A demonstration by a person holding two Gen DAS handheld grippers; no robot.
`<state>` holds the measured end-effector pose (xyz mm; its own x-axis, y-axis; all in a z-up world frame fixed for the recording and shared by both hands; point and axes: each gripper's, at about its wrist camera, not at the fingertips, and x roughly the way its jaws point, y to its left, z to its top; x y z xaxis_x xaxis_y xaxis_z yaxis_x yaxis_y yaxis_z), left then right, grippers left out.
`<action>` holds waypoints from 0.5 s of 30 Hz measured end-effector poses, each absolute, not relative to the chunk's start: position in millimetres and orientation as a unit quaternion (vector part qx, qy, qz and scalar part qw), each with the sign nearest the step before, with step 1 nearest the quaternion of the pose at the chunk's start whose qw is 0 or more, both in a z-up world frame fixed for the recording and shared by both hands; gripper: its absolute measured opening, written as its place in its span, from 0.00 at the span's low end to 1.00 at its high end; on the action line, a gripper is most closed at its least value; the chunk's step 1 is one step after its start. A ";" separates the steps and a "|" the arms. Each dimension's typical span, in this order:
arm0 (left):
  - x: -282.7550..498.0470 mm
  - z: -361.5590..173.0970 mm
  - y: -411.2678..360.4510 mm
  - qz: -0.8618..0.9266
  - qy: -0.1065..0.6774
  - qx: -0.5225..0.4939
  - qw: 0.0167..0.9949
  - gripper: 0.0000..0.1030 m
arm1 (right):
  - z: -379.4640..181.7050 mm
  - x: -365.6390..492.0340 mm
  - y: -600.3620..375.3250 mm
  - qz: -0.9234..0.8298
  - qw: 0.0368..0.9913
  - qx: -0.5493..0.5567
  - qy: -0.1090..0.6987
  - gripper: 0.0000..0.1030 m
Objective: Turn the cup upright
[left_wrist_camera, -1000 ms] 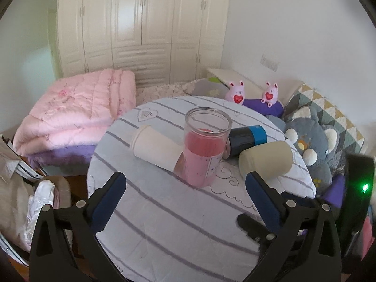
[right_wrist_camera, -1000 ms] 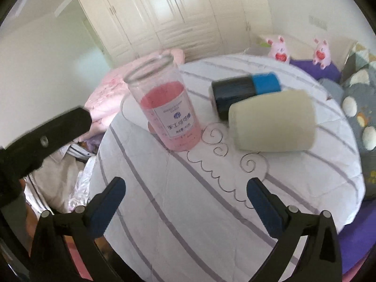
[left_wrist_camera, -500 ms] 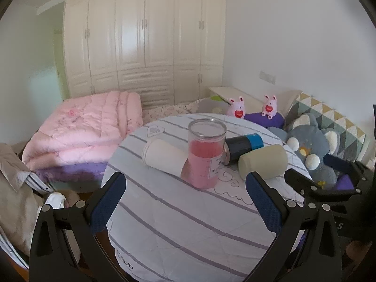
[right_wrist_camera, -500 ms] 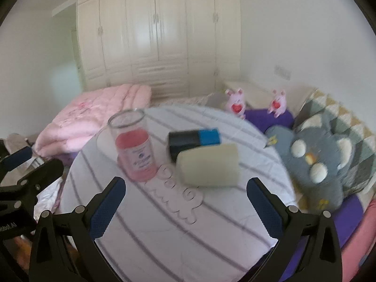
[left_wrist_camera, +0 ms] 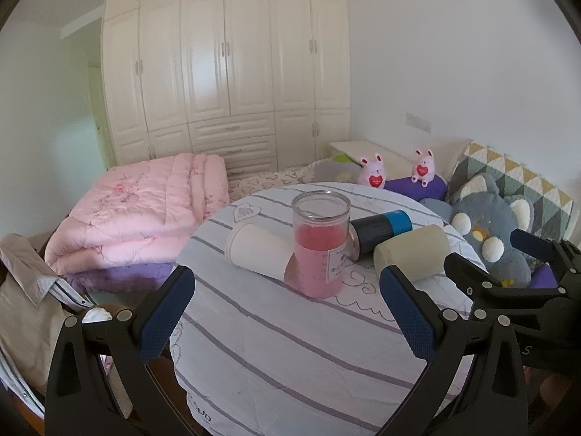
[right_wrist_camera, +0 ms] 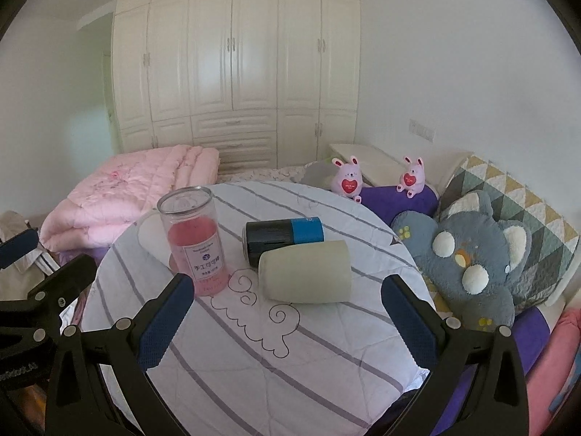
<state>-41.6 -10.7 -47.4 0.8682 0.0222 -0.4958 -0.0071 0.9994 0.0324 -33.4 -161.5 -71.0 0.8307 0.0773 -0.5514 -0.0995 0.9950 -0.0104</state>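
Three cups lie on their sides on the round striped table [left_wrist_camera: 290,334]: a white cup [left_wrist_camera: 259,251] at the left, a black and blue cup [right_wrist_camera: 283,234] behind, and a pale green cup [right_wrist_camera: 307,271] nearest the right side. A clear jar [right_wrist_camera: 194,241] with pink contents stands upright among them. My left gripper [left_wrist_camera: 287,312] is open and empty, back from the table's near edge. My right gripper [right_wrist_camera: 287,316] is open and empty, pulled back in front of the pale green cup. Each gripper shows at the edge of the other's view.
A folded pink quilt [left_wrist_camera: 145,210] lies on the bed at the left. A grey plush pillow [right_wrist_camera: 472,254], two pink bunny toys [right_wrist_camera: 346,181] and patterned cushions sit at the right. White wardrobes [right_wrist_camera: 236,72] stand behind. Clothes hang at the left of the table [left_wrist_camera: 25,309].
Both grippers have pulled back and risen away from the table, so the cups and jar look smaller and farther. The cups and jar have not moved.
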 end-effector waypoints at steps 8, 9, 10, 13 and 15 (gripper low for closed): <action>-40.1 -49.8 -9.4 0.010 0.255 0.008 0.967 1.00 | -69.4 -34.2 -160.8 0.041 0.960 -0.022 0.275 1.00; -40.8 -49.5 -8.9 0.011 0.254 0.009 0.967 1.00 | -69.9 -33.9 -160.0 0.039 0.961 -0.025 0.274 1.00; -40.7 -49.8 -8.6 0.010 0.252 0.008 0.968 1.00 | -70.5 -34.0 -159.0 0.037 0.961 -0.028 0.272 1.00; -39.9 -50.5 -7.6 0.004 0.240 0.003 0.971 1.00 | -71.0 -33.7 -157.8 0.034 0.963 -0.033 0.265 1.00; -38.4 -51.3 -8.0 0.000 0.232 0.001 0.973 1.00 | -70.8 -33.0 -157.3 0.032 0.964 -0.035 0.260 1.00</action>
